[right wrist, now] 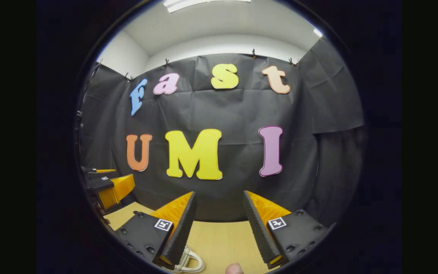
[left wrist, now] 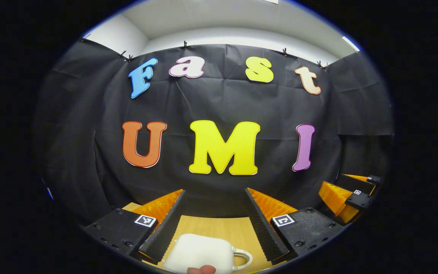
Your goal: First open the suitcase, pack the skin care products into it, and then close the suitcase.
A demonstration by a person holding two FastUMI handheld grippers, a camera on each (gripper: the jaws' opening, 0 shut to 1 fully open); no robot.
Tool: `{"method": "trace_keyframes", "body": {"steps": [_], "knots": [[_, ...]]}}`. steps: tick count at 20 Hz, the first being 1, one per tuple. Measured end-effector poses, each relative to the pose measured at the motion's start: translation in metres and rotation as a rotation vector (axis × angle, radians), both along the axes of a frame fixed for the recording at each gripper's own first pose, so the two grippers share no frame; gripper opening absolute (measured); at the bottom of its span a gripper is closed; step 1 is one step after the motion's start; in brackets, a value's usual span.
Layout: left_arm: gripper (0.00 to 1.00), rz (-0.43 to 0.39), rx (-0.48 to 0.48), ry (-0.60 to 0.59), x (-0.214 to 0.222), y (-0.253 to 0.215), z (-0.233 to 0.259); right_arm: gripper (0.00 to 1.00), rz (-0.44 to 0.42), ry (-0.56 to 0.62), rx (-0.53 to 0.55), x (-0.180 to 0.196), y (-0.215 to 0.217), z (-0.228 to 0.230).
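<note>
A small white suitcase [left wrist: 200, 251] with a looped handle [left wrist: 243, 257] lies on the wooden table [left wrist: 222, 226], low between my left gripper's fingers; its lid looks closed. The left gripper [left wrist: 215, 190] is open, raised above the case and pointing at the wall. In the right gripper view, the case's handle [right wrist: 188, 262] peeks out beside the left finger at the bottom. My right gripper [right wrist: 219, 192] is open too, with nothing between its fingers. Each gripper also appears farther off in the other's view: the right gripper [left wrist: 350, 194] and the left gripper [right wrist: 108, 184].
The black cloth wall stands close behind the table's far edge [right wrist: 219, 222]. A small pinkish rounded thing [left wrist: 200, 269] sits at the bottom edge of both views; I cannot tell what it is.
</note>
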State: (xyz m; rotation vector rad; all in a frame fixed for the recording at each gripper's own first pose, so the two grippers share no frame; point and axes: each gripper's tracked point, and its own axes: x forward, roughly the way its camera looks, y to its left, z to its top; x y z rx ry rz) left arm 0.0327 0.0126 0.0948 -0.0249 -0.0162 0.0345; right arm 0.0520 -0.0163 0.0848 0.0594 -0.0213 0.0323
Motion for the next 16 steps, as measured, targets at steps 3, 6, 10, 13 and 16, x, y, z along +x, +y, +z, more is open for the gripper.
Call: {"method": "trace_keyframes", "body": {"steps": [3,6,10,13,16], "knots": [[0.95,0.008,-0.011,-0.006,-0.0036,0.0044,0.0008,0.76,-0.006,0.012,0.011,-0.0005,0.0033,-0.0007],[0.95,0.013,-0.005,-0.013,-0.0053,0.0073,0.0034,0.78,-0.029,0.005,0.015,-0.0026,0.0014,0.0022],[0.95,0.000,0.001,-0.009,-0.0061,0.0068,0.0019,0.78,-0.035,-0.009,0.022,-0.0042,0.0044,0.0063],[0.95,-0.011,-0.006,0.002,-0.0062,0.0068,-0.0003,0.79,-0.045,-0.008,0.016,-0.0057,0.0031,0.0064],[0.95,-0.015,-0.004,0.009,-0.0064,0.0054,-0.0009,0.78,-0.029,-0.015,0.041,-0.0083,0.0078,0.0078]]}}
